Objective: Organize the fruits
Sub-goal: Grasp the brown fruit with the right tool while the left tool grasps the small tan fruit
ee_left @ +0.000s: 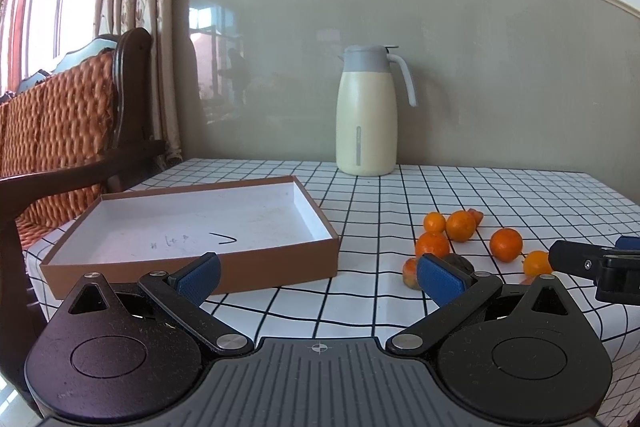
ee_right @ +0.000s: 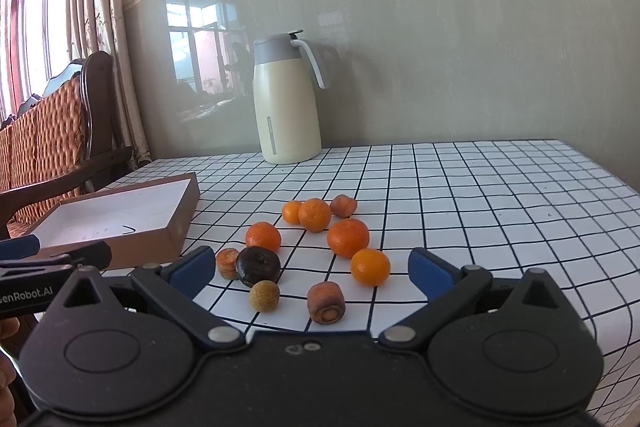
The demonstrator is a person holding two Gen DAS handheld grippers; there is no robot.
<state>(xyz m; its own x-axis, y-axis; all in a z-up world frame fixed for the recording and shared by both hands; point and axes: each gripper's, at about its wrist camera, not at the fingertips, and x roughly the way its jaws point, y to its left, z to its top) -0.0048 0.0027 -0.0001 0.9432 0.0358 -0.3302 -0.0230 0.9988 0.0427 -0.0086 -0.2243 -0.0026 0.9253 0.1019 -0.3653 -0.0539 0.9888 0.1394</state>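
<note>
Right now the fruits [ee_right: 316, 247] lie loose in a cluster on the checked desk [ee_right: 480, 195], just beside the empty box [ee_right: 120, 215], nothing picked. Both the right gripper [ee_right: 312, 269] and left gripper [ee_left: 318, 277] hover with fingers spread wide, holding nothing. Risk: a clumsy pinch could send a round orange [ee_right: 370, 266] rolling, or catch a carrot stub [ee_right: 327, 302] instead.

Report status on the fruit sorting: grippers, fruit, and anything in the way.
Left gripper open, empty. Right gripper open, empty, facing the fruit. Oranges and other pieces loose on the tablecloth; box empty. Nothing in the way.
</note>
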